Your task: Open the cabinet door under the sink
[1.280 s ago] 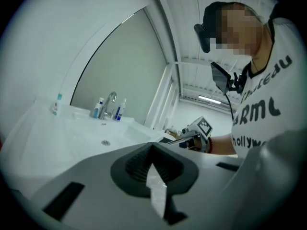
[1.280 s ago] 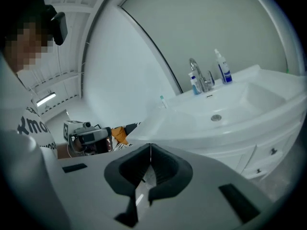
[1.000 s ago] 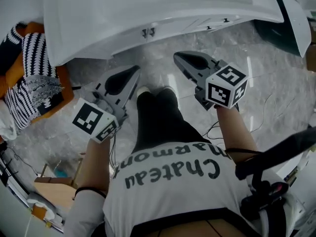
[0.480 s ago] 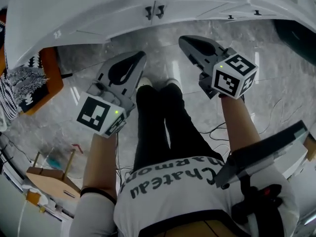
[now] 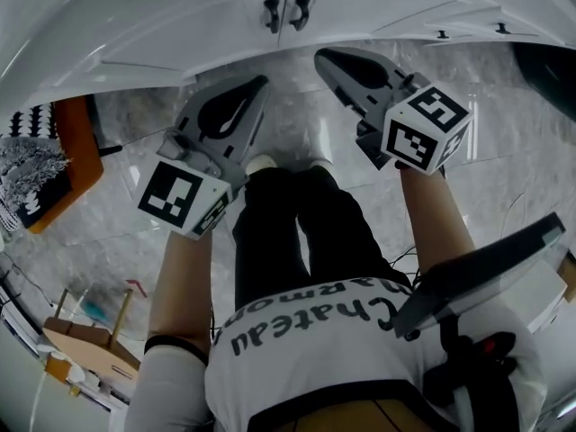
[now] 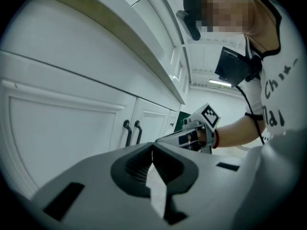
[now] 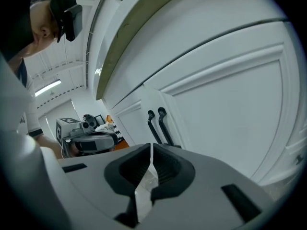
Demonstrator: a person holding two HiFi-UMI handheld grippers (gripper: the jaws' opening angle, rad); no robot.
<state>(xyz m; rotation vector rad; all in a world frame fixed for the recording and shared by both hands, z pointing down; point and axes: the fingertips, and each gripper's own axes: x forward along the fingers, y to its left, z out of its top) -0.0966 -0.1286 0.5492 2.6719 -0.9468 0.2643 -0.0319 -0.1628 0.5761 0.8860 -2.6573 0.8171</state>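
Note:
Two white cabinet doors (image 5: 225,25) stand closed under the counter, meeting at a pair of dark upright handles (image 5: 272,13). The handles (image 6: 127,132) also show in the left gripper view, and the handles (image 7: 164,121) in the right gripper view. My left gripper (image 5: 261,84) is shut and empty, a short way in front of the doors and left of the handles. My right gripper (image 5: 322,58) is also shut and empty, just below and right of the handles. Neither touches a handle. Each gripper sees the other: right gripper (image 6: 192,133), left gripper (image 7: 91,140).
The counter edge (image 7: 129,47) overhangs the doors. Below lies a grey marble floor (image 5: 504,115), with the person's legs (image 5: 288,232) between the grippers. An orange cushion with a striped cloth (image 5: 45,165) sits at the left, a small wooden stool (image 5: 85,340) at the lower left.
Both grippers have sunk and now sit closer to the doors. The handles have come further into the head view and look larger. Both jaws stayed shut.

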